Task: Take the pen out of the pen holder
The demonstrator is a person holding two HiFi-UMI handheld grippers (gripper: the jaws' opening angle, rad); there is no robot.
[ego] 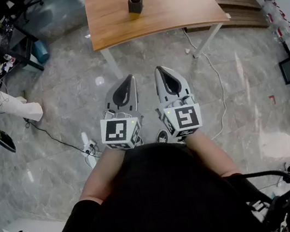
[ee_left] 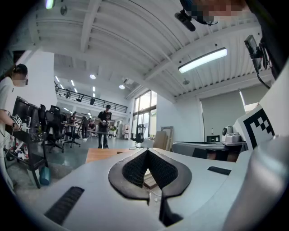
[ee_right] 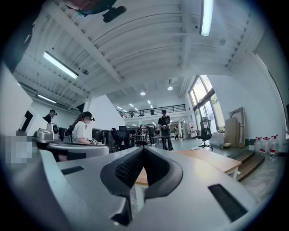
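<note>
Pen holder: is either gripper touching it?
Apart. Head view: the pen holder stands on the table, and the left gripper and right gripper hang short of it, over floor.

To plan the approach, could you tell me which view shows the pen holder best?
The head view: the pen holder stands in full sight on the table. Both gripper views show only part of the table; I cannot make it out there.

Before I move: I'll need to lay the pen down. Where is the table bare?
The table is bare left and right of the pen holder, and between it and the near edge; the right patch is widest. Nothing crowds it but the holder itself.
</note>
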